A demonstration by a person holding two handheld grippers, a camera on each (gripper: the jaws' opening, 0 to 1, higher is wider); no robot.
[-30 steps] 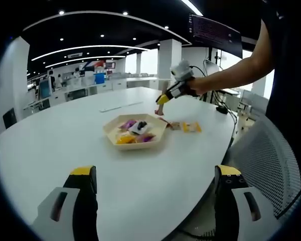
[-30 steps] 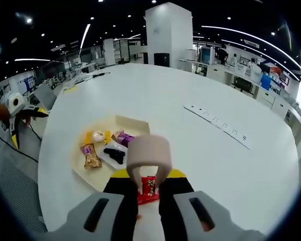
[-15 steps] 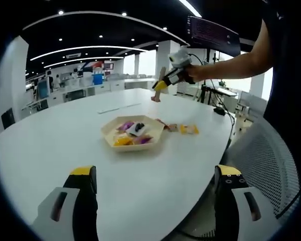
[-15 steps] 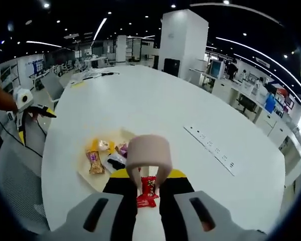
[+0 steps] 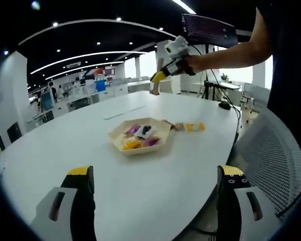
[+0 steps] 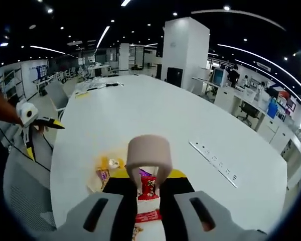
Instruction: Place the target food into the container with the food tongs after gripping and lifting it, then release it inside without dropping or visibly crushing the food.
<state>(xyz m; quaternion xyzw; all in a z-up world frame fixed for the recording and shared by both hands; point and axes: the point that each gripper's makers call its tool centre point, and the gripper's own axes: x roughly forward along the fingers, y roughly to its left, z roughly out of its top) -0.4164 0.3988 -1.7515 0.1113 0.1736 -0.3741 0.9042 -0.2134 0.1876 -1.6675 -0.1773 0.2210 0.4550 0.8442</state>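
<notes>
While the right gripper (image 6: 148,188) hangs high above the white oval counter (image 5: 65,145), its fingers squeeze beige food tongs (image 6: 148,159) pinching a red snack packet (image 6: 149,187). Below sits the hexagonal tray (image 5: 140,146) of wrapped snacks in a ceiling-lit open-plan office. The left gripper (image 5: 153,203) fingers stand apart.

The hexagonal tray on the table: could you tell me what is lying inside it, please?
The tray holds several wrapped snacks: purple, yellow, and a white-and-black one. Whatever lies beneath them is covered.
</notes>
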